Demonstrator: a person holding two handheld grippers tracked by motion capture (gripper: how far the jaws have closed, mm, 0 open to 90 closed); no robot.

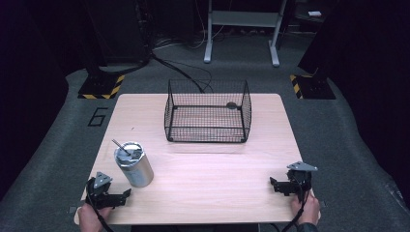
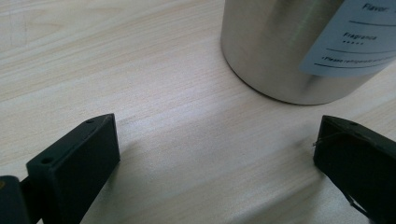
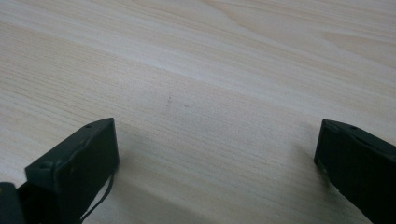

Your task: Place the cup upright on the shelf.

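Note:
A silver metal can (image 1: pixel 134 164) with an opened lid and a thin rod sticking out stands upright on the left of the wooden table (image 1: pixel 208 179). A black wire basket (image 1: pixel 208 117) sits at the table's far middle. My left gripper (image 1: pixel 126 194) rests at the front left corner, open, just in front of the can. In the left gripper view the can (image 2: pixel 289 46) with its white label is close ahead, right of centre, and the left gripper (image 2: pixel 217 144) holds nothing. My right gripper (image 1: pixel 273 183) lies open at the front right; the right gripper (image 3: pixel 217 144) hovers over bare wood.
A small dark object (image 1: pixel 231 105) lies inside the basket at its far right. Cables (image 1: pixel 179 67) run across the grey floor behind the table. A white metal frame (image 1: pixel 241 29) and black stands with yellow-striped bases (image 1: pixel 101 87) stand farther back.

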